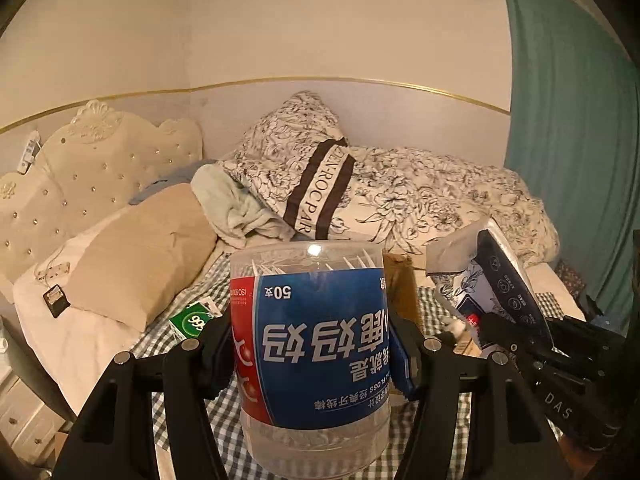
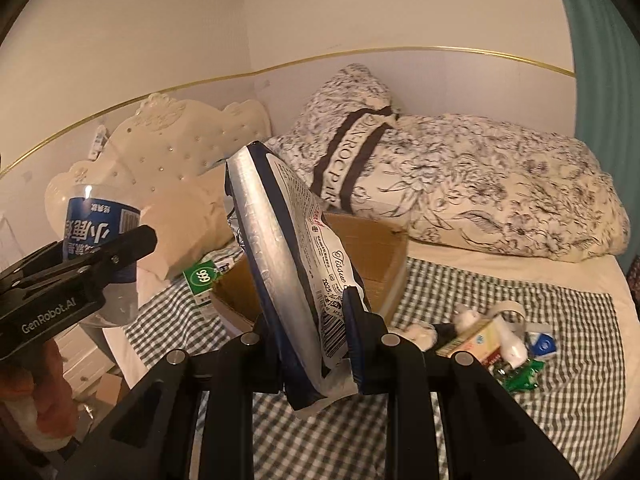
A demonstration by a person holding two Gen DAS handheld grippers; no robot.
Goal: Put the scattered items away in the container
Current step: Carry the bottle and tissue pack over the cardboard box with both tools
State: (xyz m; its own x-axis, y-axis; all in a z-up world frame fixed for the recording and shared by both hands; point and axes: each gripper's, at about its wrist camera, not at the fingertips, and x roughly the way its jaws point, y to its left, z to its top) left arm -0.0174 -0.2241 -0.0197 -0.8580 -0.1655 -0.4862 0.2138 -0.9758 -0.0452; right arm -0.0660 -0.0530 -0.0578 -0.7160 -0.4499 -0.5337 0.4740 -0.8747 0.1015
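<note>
- Bed (image 2: 520, 304): a checked sheet covers it; a floral quilt (image 2: 500, 192) is heaped along the wall edge.
- Box (image 2: 360, 248): open cardboard, mid-bed, beyond both grippers.
- Right gripper (image 2: 316, 340): angled downward, clamped on a tissue pack (image 2: 288, 248), which hides part of the box.
- Left gripper (image 1: 310, 344): angled downward, gripping a clear floss tub (image 1: 312, 344) upside down.
- Loose items (image 2: 492, 340): piled on the sheet right of the box; a green packet (image 2: 200, 278) lies at its left.
</note>
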